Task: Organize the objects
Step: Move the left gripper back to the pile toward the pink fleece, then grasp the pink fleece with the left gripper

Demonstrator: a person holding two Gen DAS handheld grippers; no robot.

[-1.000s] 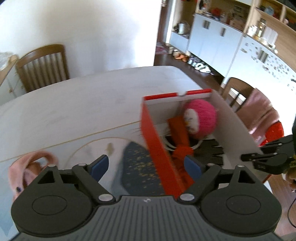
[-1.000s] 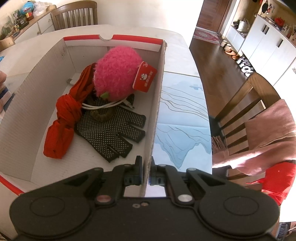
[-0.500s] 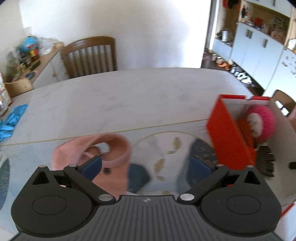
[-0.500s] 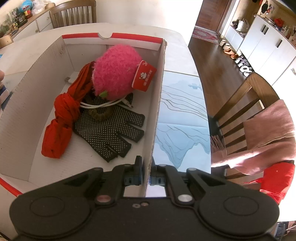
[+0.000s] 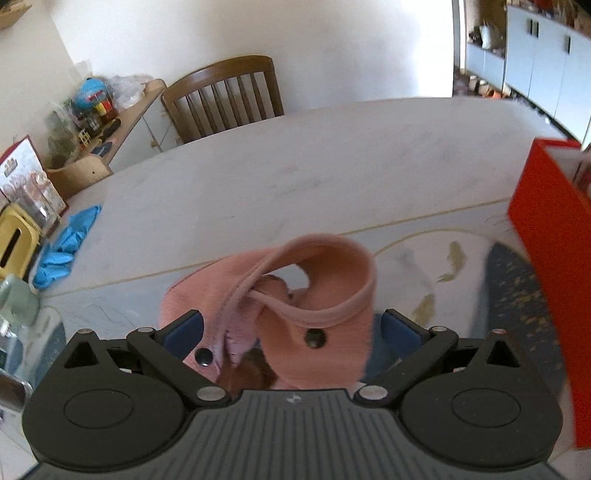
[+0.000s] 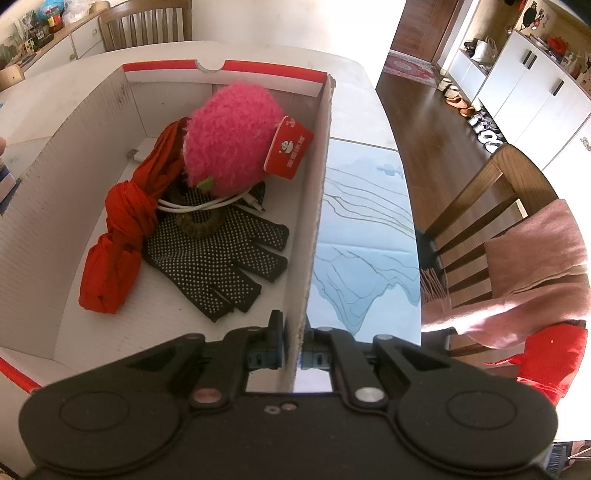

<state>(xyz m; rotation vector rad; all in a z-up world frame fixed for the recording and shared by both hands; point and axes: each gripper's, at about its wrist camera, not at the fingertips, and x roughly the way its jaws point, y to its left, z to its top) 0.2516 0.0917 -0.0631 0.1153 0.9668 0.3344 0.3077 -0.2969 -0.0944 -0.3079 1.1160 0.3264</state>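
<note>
Fingers [image 5: 183, 326] of the left gripper [image 5: 291, 328] spread wide around a pink hat [image 5: 295, 295], now centered in frame.
Right gripper [image 6: 293, 354] stays clamped on the box [image 6: 317, 206] wall; red tag [image 6: 289, 147] writing unreadable.

white wall [image 5: 258, 33], wooden chair [image 5: 225, 96], wood floor [image 6: 417, 92]

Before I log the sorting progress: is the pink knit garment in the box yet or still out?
Out. The pink knit garment lies crumpled on the table, between the open left hand-held gripper's fingers, beside the box.
</note>
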